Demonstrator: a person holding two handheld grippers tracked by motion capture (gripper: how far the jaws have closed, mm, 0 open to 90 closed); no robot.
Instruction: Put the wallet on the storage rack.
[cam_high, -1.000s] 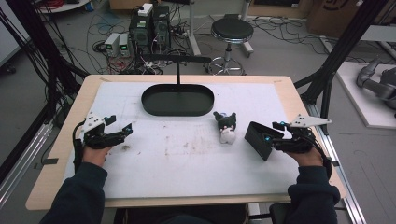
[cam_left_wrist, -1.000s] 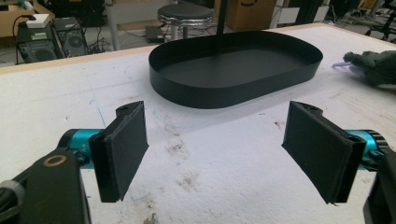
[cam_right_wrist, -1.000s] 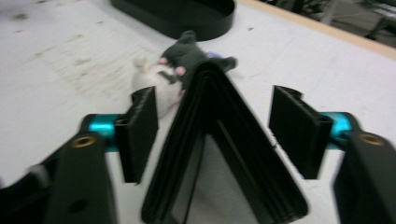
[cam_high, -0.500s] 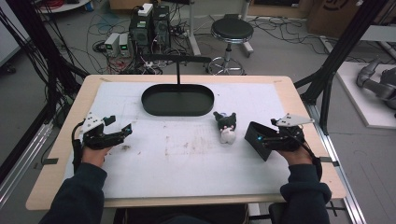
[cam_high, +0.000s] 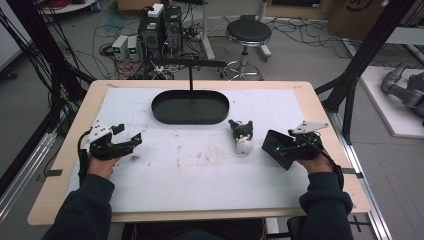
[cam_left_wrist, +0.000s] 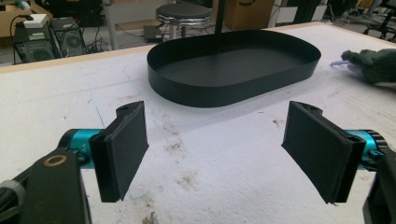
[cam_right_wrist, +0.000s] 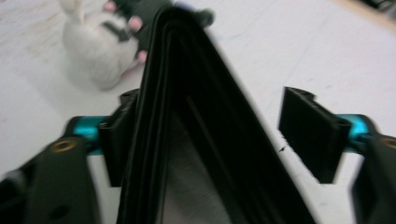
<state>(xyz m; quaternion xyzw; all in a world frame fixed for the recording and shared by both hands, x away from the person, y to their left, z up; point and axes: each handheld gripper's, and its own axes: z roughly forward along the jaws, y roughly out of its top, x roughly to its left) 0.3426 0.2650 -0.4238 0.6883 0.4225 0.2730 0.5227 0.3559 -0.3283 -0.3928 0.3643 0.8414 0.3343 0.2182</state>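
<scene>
A black folded wallet (cam_high: 271, 143) stands spread like a tent between the jaws of my right gripper (cam_high: 283, 149). In the right gripper view the wallet (cam_right_wrist: 196, 93) touches the left pad (cam_right_wrist: 122, 140), while a strip of table shows before the right pad (cam_right_wrist: 303, 126). These jaws have just been closing a little and stand open around it. A small black-and-white plush toy (cam_high: 243, 136) lies just left of the wallet. At the table's left my left gripper (cam_high: 129, 136) hangs open with nothing in it, facing a black oval tray (cam_left_wrist: 210, 93).
The black oval tray (cam_high: 190, 120) sits at the back centre of the white mat, with a thin post (cam_high: 190, 80) rising behind it. The plush toy (cam_left_wrist: 373, 65) lies right of the tray. Stains mark the mat's middle. A stool and electronics stand beyond the table.
My right gripper has slid left and slightly down, further over the wallet, which has hardly shifted. The left gripper, the plush toy and the tray have stayed put.
</scene>
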